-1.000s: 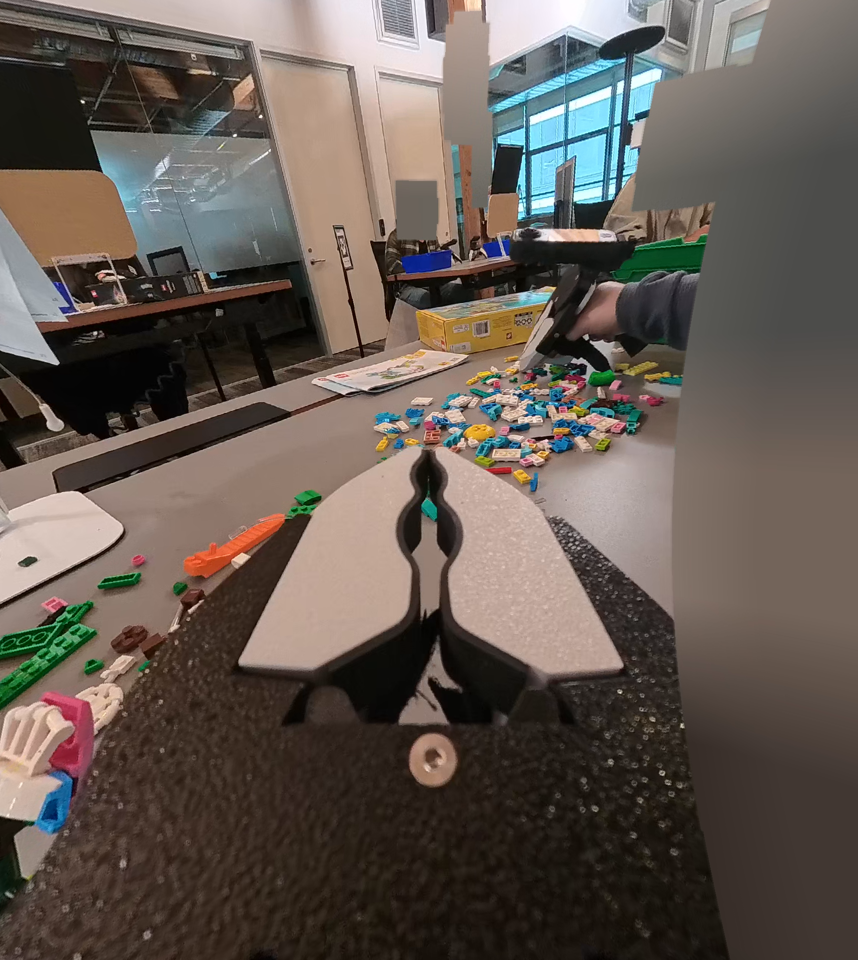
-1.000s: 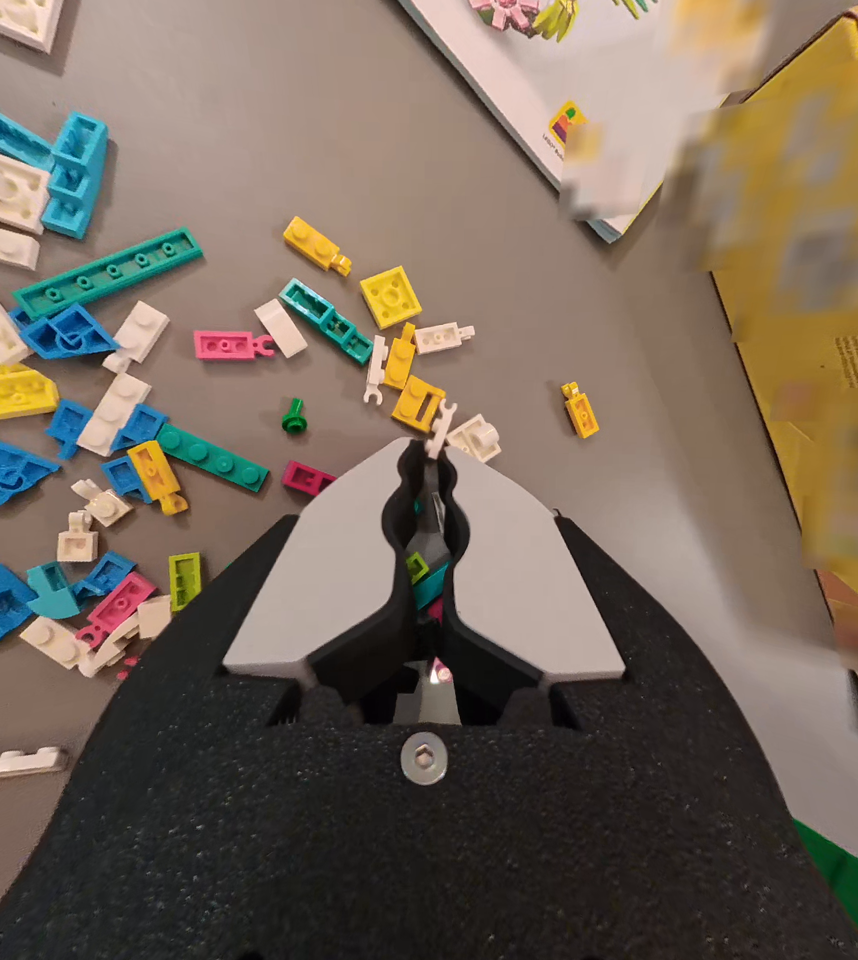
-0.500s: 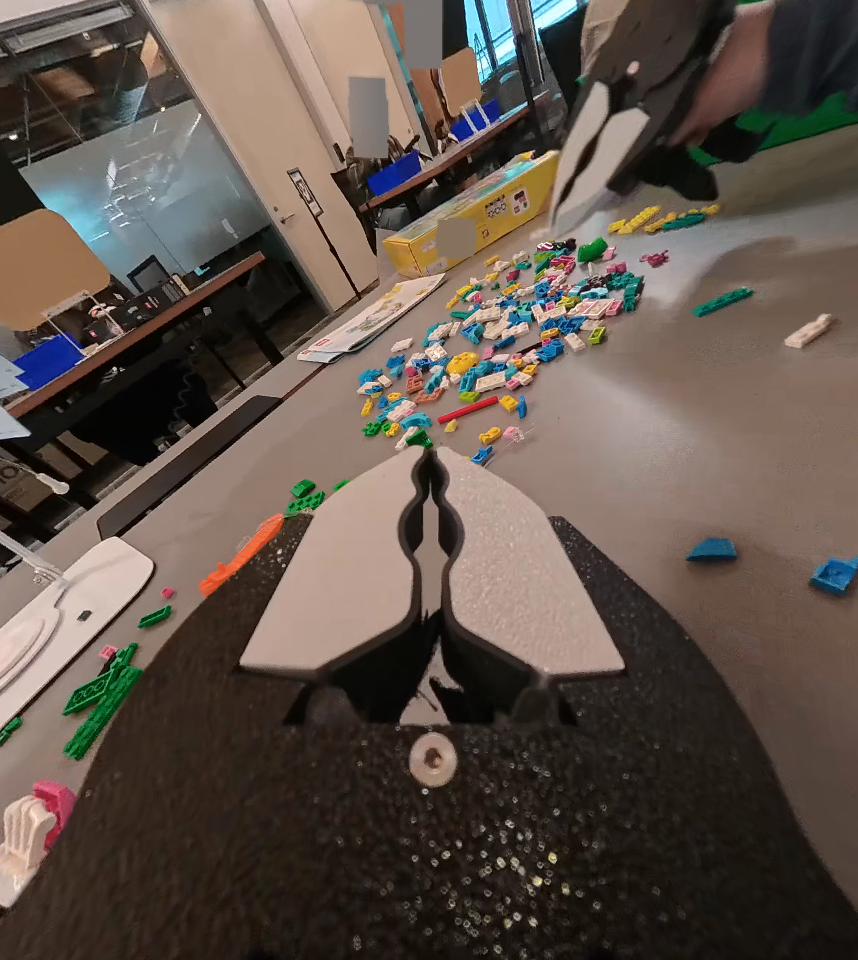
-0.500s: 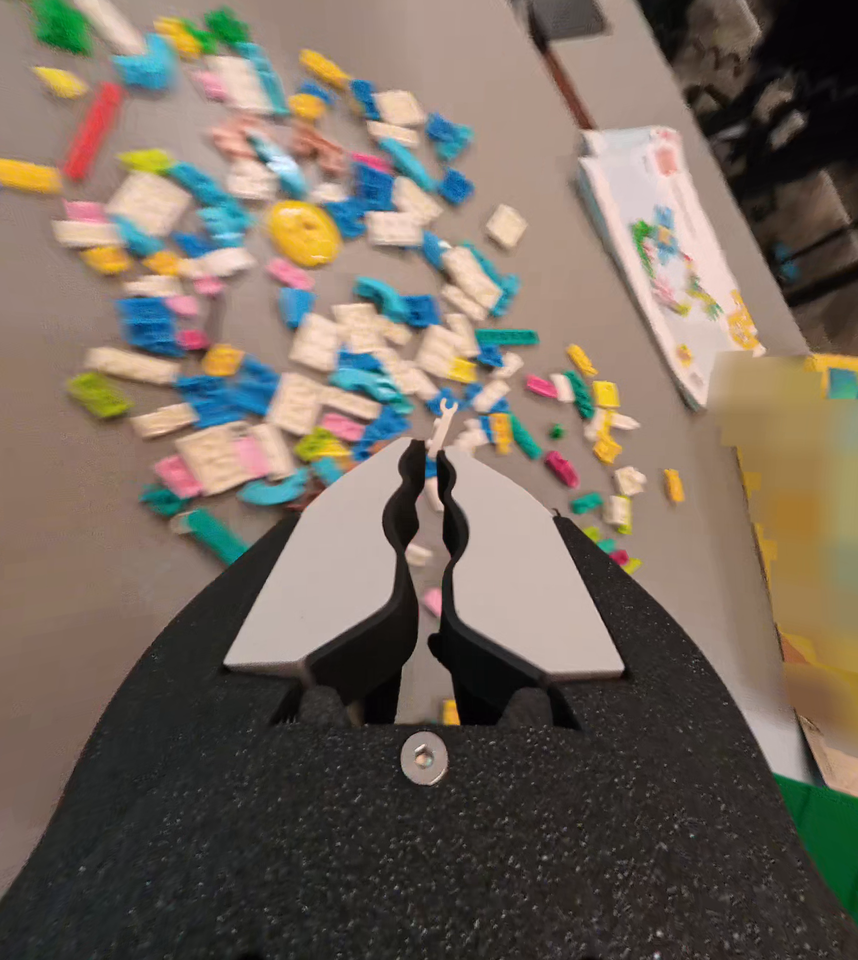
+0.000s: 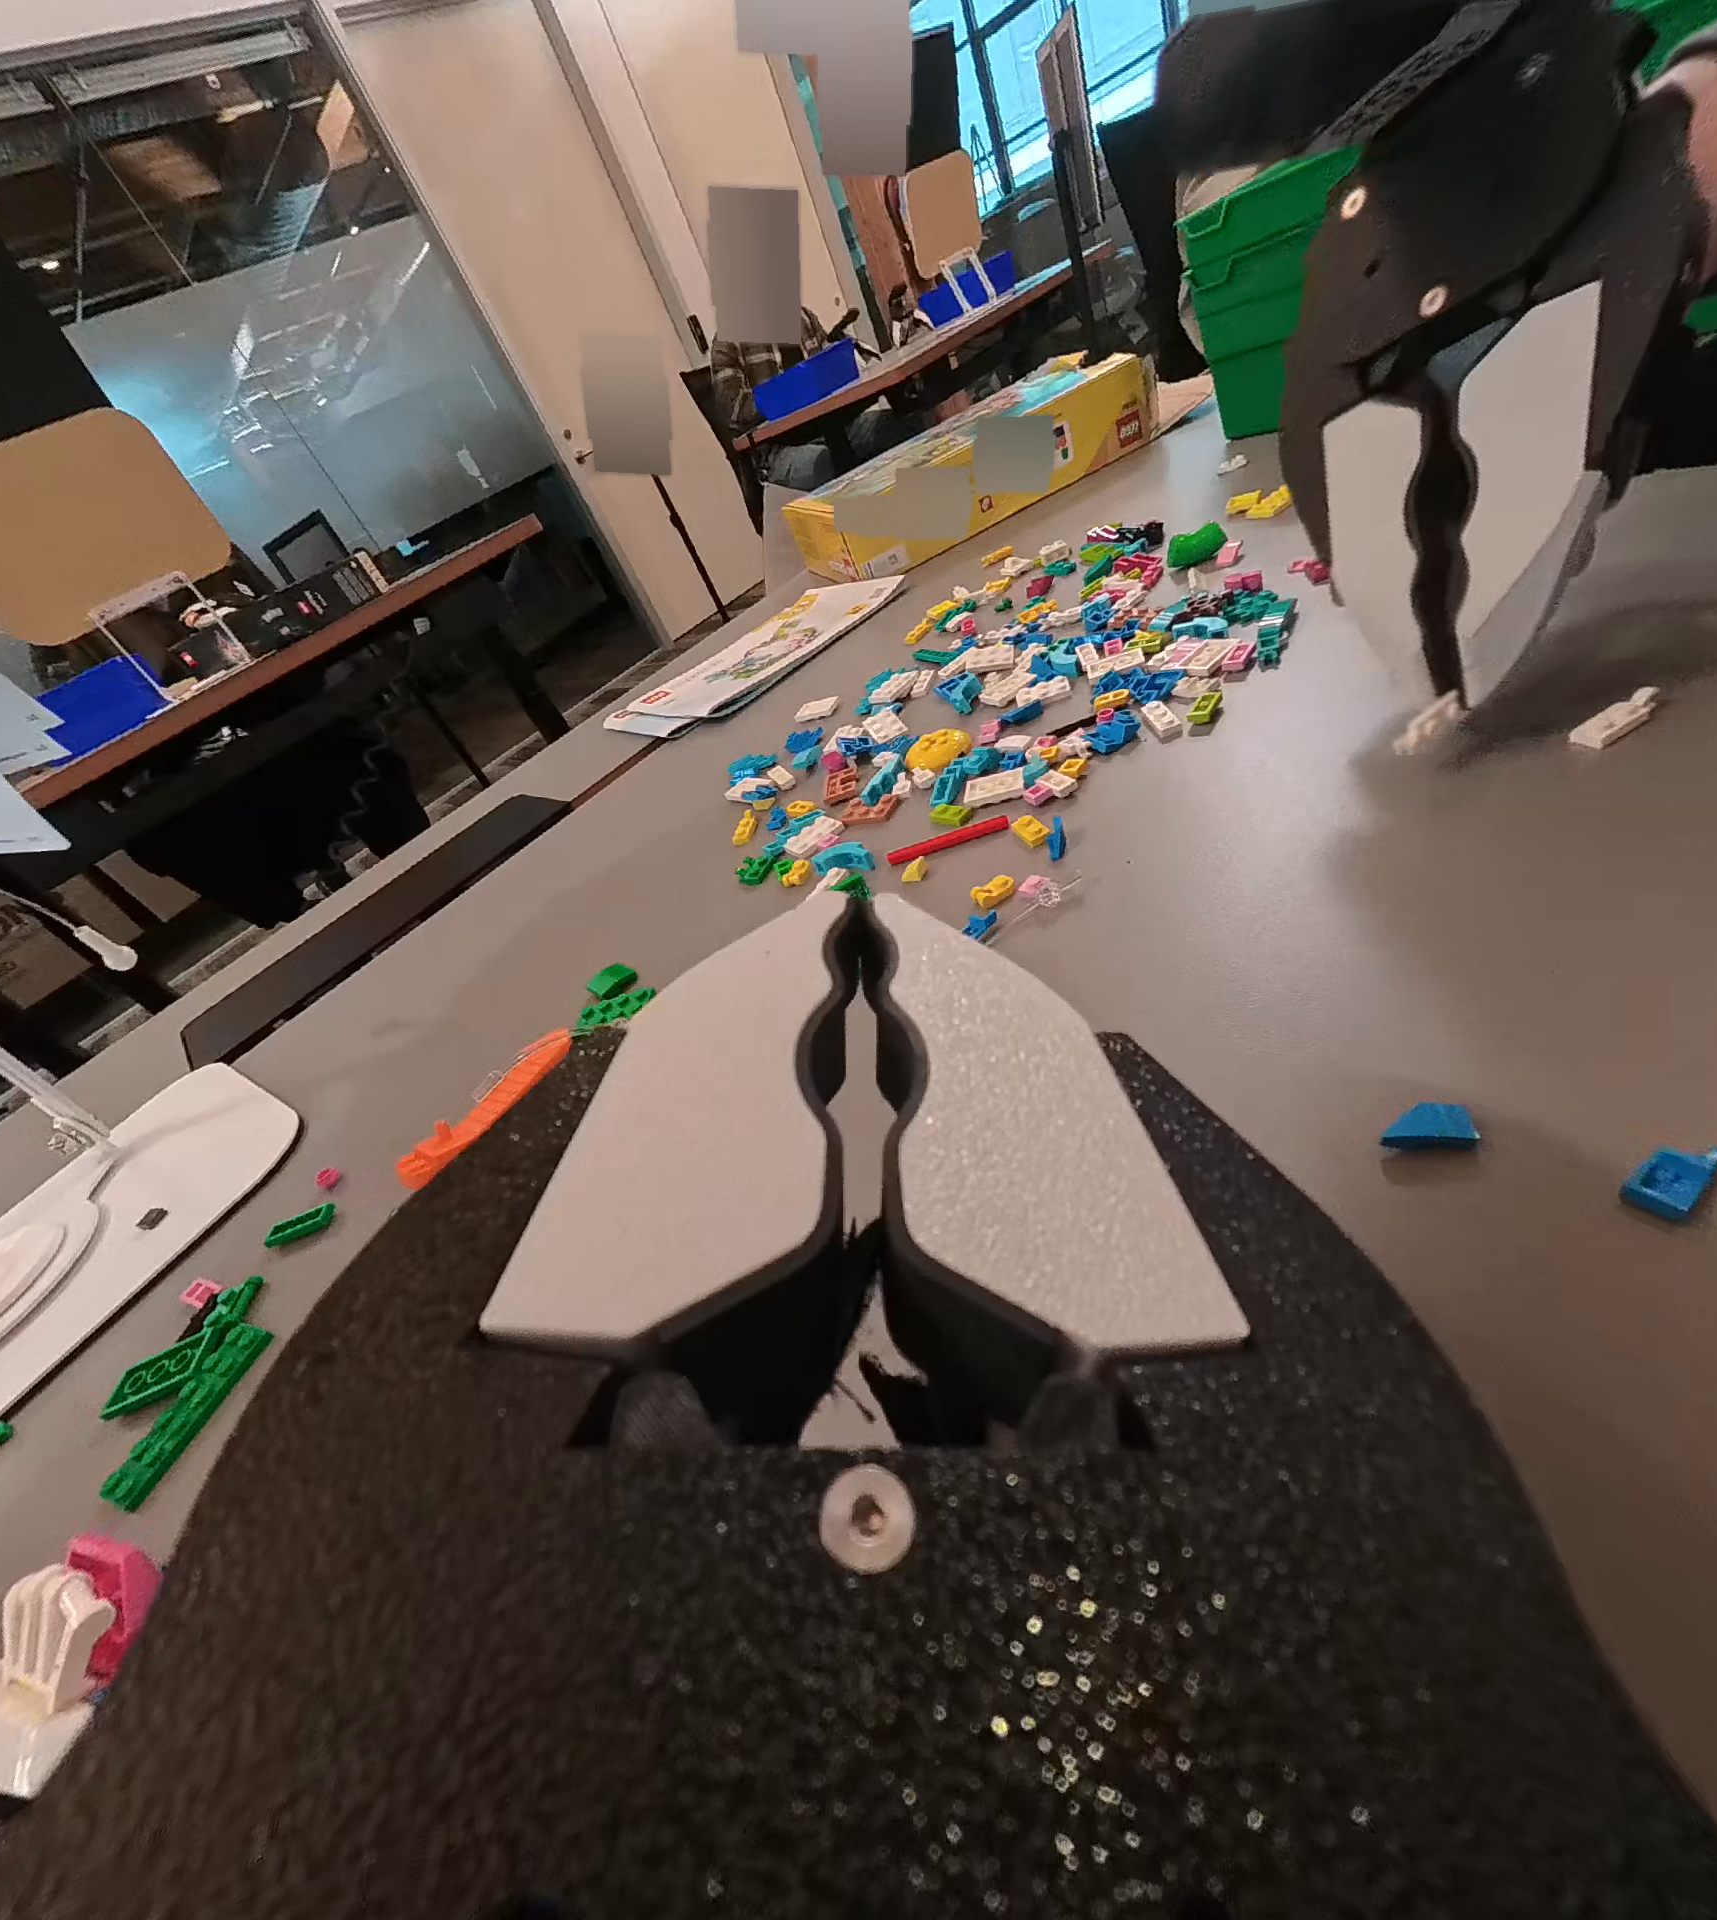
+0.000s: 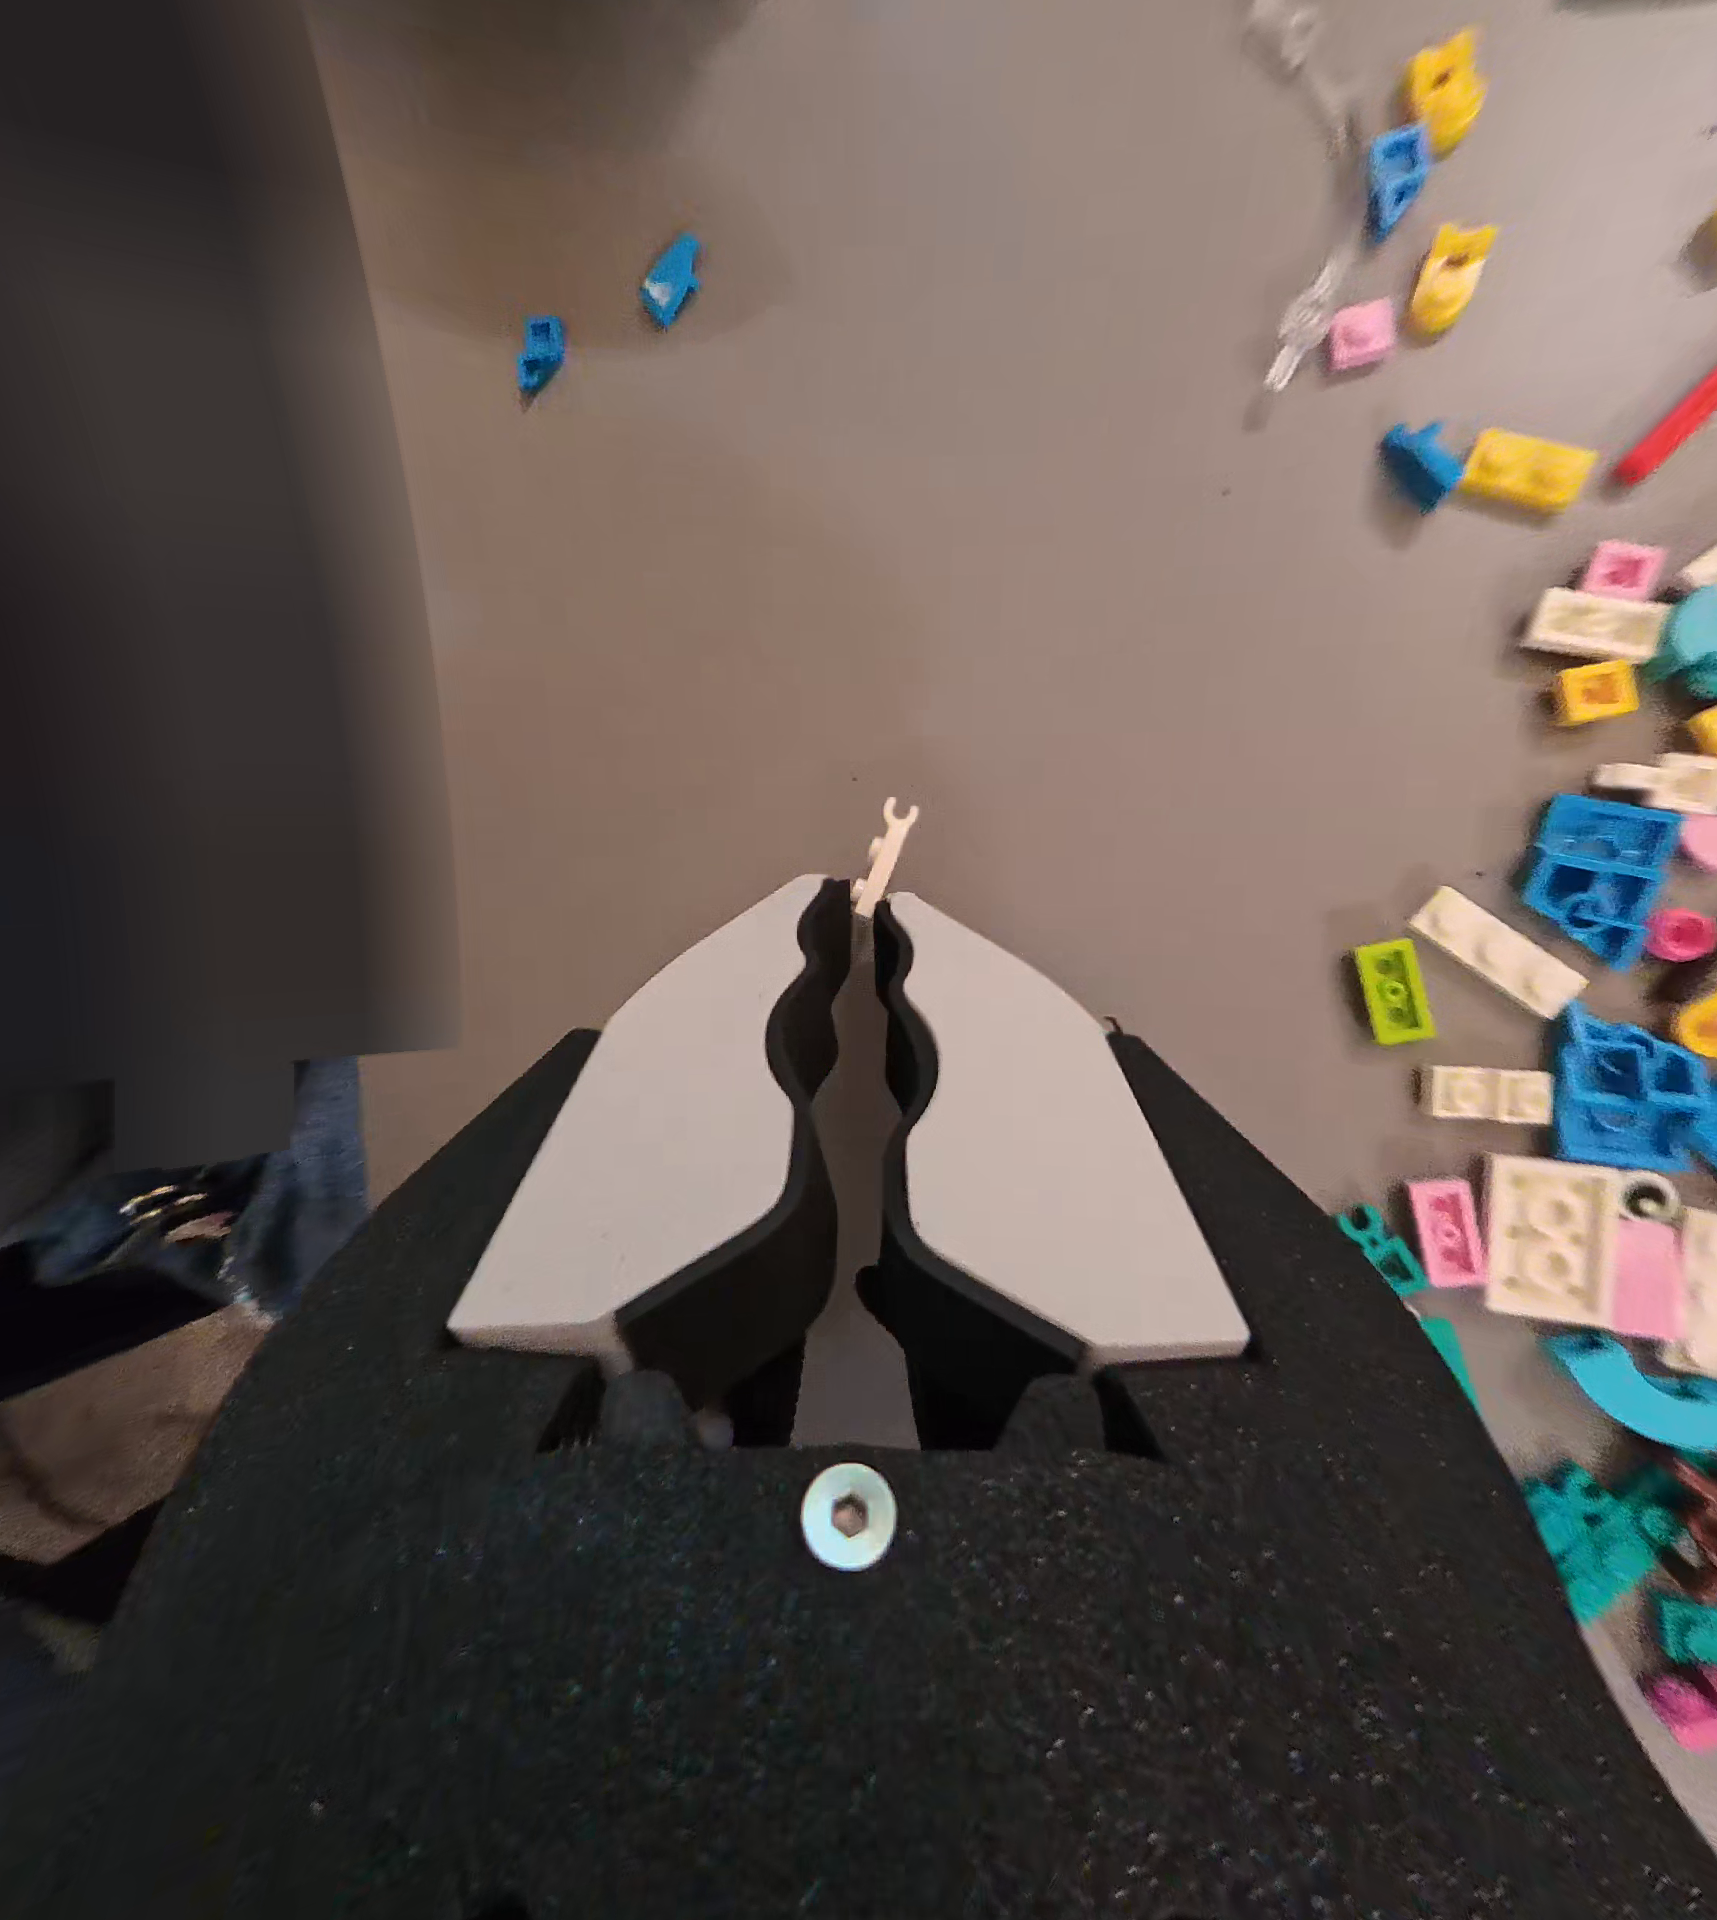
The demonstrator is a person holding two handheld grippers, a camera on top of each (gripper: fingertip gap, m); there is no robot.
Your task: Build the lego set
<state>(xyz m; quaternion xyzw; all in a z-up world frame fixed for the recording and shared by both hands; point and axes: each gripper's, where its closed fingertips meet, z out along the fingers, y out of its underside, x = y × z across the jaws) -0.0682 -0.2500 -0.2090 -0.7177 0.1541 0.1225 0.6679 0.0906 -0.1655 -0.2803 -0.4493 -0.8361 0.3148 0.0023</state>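
My right gripper (image 6: 866, 894) is shut on a small white clip piece (image 6: 885, 842) that sticks out past its tips. In the left wrist view the right gripper (image 5: 1446, 691) points down at the far right, with the white piece (image 5: 1425, 722) close to the grey table (image 5: 1353, 987). My left gripper (image 5: 859, 906) is shut and empty, low over the table. The loose pile of coloured lego pieces (image 5: 1020, 686) lies ahead of it and shows at the right of the right wrist view (image 6: 1664, 935).
Two blue pieces (image 5: 1430, 1125) (image 5: 1669, 1179) lie apart at the right. Another white piece (image 5: 1612, 717) lies by the right gripper. Green plates (image 5: 189, 1382), an orange piece (image 5: 480, 1112), a white-and-pink assembly (image 5: 54, 1652) and a white lamp base (image 5: 85, 1216) sit left. Yellow box (image 5: 968, 468), booklet (image 5: 760, 655), green bins (image 5: 1238, 291) stand behind. From my left tips it is roughly 15 cm to the white-and-pink assembly (image 5: 54, 1652); from my right, 35 cm.
My right gripper has lifted the white clip piece out of the pile and carried it over to bare table near the two blue pieces. My left gripper stayed shut while its view shifted.
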